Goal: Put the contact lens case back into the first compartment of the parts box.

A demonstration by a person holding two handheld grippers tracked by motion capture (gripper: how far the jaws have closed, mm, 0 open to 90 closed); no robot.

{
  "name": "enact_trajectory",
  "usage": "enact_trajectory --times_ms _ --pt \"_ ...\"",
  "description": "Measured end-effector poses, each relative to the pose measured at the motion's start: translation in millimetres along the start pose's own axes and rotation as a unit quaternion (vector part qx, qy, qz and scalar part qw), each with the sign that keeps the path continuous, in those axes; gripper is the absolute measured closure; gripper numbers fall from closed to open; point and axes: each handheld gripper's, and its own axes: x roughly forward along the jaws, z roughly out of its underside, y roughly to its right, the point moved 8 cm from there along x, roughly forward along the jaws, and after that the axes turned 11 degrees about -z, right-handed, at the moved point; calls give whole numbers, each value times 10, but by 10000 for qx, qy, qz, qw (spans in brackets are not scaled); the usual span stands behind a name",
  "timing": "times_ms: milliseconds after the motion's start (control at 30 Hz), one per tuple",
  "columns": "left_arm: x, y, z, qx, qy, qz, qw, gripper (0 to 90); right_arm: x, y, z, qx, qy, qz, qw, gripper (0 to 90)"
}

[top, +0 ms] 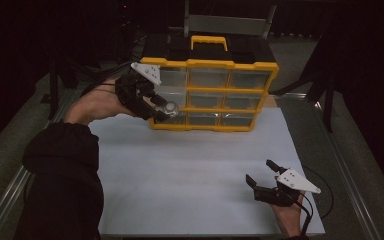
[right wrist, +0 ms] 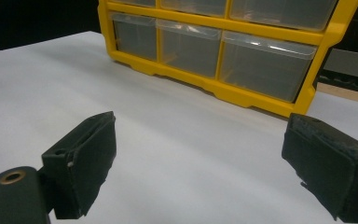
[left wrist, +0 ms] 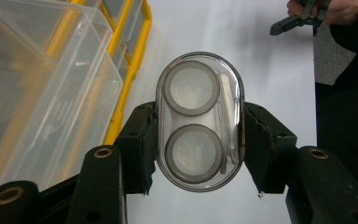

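1. Left gripper [left wrist: 198, 140] clamped on a clear oval case [left wrist: 199, 122], one pad pressed to each long side, case standing upright between the jaws.
2. Inside the case, two round grey-rimmed cups [left wrist: 191, 87], one above the other; contents too pale to make out.
3. In the high view, left gripper [top: 166, 111] and clear oval case [top: 170, 108] held in the air at the front left of the yellow drawer cabinet [top: 232, 64], level with its middle and bottom rows of drawers.
4. Just beside the case in the left gripper view, a clear drawer [left wrist: 51, 88] pulled out of the yellow frame, jutting toward the camera.
5. Right gripper [top: 261, 173] low over the white tabletop [top: 190, 170] near its front right corner, well apart from the cabinet.
6. Right gripper [right wrist: 200, 163] with jaws spread wide, bare tabletop [right wrist: 191, 140] between the pads, nothing gripped.
7. Bottom drawers of the cabinet [right wrist: 214, 88] closed, facing the right gripper across the table.
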Motion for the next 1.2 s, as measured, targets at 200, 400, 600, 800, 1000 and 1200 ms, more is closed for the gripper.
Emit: enact_trajectory --times_ms 200,400,600,800,1000,1200 --pt "-42 -40 -24 -50 1 -43 10000 497 -3 0 -4 -8 14 -4 10000 99" --pt "-67 -85 -39 -109 -13 -62 9999 497 -5 3 -3 -3 11 3 10000 99" --pt "-89 -125 -58 -149 -35 -106 9998 497 -5 2 -2 -8 3 4 10000 99" --pt "-126 -193 -98 -258 -8 -145 9996 497 -4 2 -2 -2 5 7 10000 99" --pt "-125 -248 -123 -364 11 -168 9992 497 -2 2 0 -7 1 1 10000 99" --pt "-132 -307 -162 -439 57 -257 9987 497 -1 3 1 -3 3 2 10000 99"
